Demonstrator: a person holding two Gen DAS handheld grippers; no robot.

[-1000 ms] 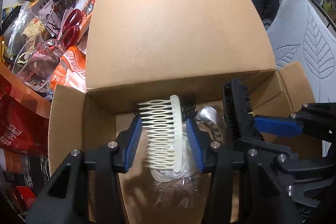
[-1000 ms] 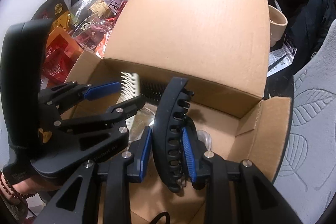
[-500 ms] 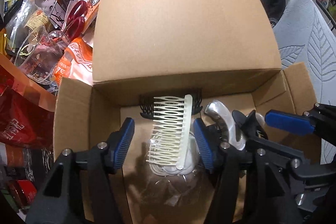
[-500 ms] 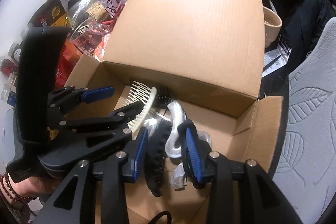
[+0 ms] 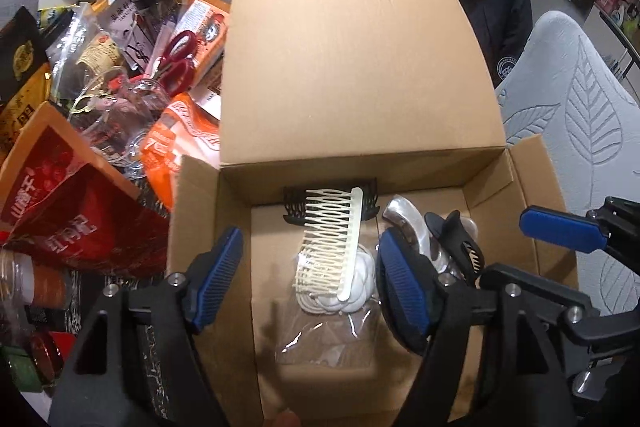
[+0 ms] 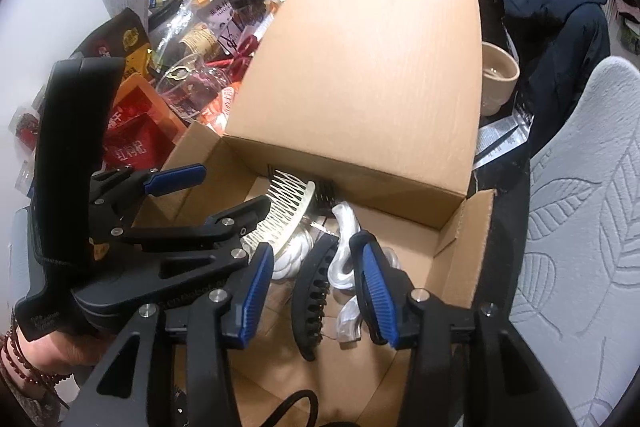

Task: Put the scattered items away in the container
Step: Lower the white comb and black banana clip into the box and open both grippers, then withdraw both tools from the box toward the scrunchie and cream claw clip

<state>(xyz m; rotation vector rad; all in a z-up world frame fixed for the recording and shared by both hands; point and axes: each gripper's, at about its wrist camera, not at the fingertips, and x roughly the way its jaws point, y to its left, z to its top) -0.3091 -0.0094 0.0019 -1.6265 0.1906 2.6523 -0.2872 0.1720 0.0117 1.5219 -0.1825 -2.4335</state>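
Left claw [image 5: 310, 277] opening over comb [image 5: 329, 246], clear of box walls [image 5: 208, 211]

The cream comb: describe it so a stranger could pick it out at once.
Find the open cardboard box with its big flap standing up at the back. On the box floor, near the back wall, the cream comb lies partly over a white coiled bundle, its top end overlapping a black comb. It is the only pale, long-toothed piece; the black clip and silvery clip lie to its right.
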